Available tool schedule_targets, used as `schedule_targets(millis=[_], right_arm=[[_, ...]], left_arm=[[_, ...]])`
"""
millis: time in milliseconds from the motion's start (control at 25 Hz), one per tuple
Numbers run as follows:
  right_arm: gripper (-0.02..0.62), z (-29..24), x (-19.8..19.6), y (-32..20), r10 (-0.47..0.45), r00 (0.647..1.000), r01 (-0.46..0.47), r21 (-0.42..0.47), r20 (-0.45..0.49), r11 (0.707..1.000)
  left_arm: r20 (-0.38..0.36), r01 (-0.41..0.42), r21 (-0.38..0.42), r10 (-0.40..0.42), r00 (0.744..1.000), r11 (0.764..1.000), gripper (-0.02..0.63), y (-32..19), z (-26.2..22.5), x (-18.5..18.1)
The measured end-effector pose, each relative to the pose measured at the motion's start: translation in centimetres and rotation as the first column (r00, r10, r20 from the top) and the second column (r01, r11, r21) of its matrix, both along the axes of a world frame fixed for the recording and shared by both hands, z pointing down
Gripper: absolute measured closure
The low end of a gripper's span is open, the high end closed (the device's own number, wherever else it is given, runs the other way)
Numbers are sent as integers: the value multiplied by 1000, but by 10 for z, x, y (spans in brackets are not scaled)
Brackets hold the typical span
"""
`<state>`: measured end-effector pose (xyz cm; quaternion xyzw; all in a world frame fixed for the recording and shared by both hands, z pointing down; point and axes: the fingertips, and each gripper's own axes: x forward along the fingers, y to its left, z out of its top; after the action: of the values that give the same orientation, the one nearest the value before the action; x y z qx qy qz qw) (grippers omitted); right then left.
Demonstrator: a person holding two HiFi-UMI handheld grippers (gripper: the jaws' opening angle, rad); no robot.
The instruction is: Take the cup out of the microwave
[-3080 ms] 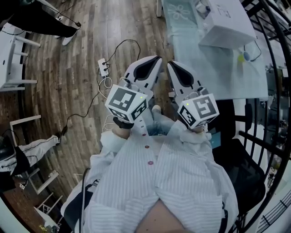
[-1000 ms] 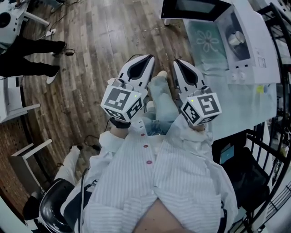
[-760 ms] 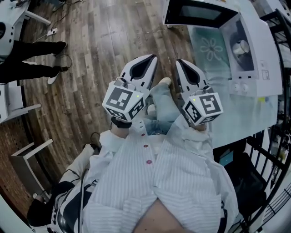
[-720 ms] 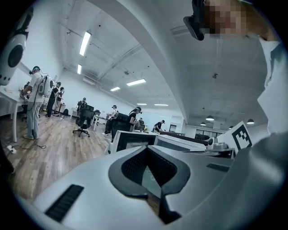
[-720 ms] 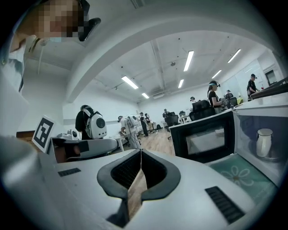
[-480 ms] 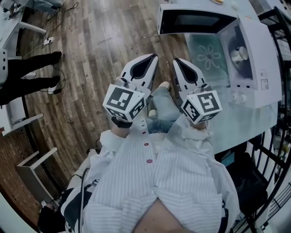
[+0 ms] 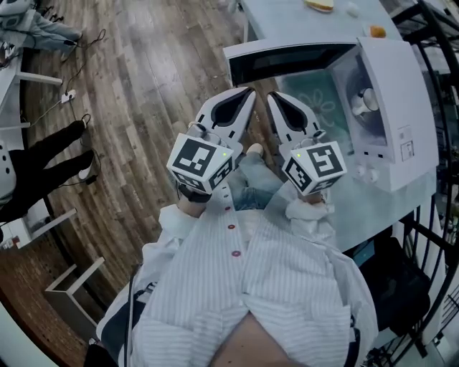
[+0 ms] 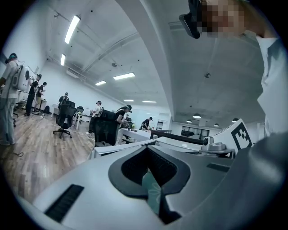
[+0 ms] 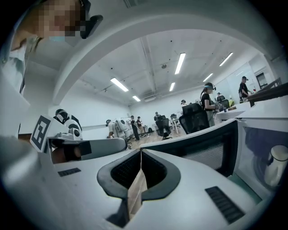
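A white cup (image 7: 366, 100) stands inside the white microwave (image 7: 398, 107) at the right, whose door (image 7: 287, 61) hangs wide open toward me. In the right gripper view the cup (image 9: 275, 164) shows at the far right edge, behind the dark door (image 9: 198, 150). My left gripper (image 7: 247, 92) and right gripper (image 7: 272, 97) are held side by side in front of my chest, short of the door and apart from the cup. Both are shut and hold nothing. The shut tips show in the left gripper view (image 8: 145, 150) and the right gripper view (image 9: 140, 152).
The microwave rests on a pale table (image 7: 373, 208) with a flowered teal mat (image 7: 312, 97). Food items (image 7: 319, 4) lie at the table's far end. Black racking (image 7: 430, 236) borders the right. Wooden floor (image 7: 143, 86) lies to the left, with a person's legs (image 7: 50, 158) there.
Both grippers, still shut, have been carried toward the microwave. It has come nearer in the head view, with the open door now just beyond the tips.
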<state>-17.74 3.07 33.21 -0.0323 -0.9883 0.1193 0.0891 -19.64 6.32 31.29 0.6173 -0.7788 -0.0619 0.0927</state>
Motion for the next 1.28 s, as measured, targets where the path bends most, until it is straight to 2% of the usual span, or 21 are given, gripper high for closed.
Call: schedule_targets(millis=[320,480,600,920,1120,1280], right_arm=[[560,-4,11,-62,146,989,-146,-9,11,989],[560,-12,30,-89,243,970,-243,3,29,970],[560,-15,48,-108,328,944,-327,-16,47,945],[560,-11,80,-146,522,852,-520,-47,42,853],[560,-4,101,-164,654,756,-653,-48,29,756],[560,-3,116,-178,730,683,-729,-38,19,683]], left_arm=[[14,-169,4,169,986,986,597,-70,-3,13],[36,-266,13,266,963,964,597,-100,-13,30],[51,-343,17,342,938,939,597,-119,-18,44],[57,-539,-4,539,841,842,597,-163,-15,72],[44,-667,-12,666,744,745,597,-187,-7,90],[38,-737,-9,736,676,676,597,-203,-7,102]])
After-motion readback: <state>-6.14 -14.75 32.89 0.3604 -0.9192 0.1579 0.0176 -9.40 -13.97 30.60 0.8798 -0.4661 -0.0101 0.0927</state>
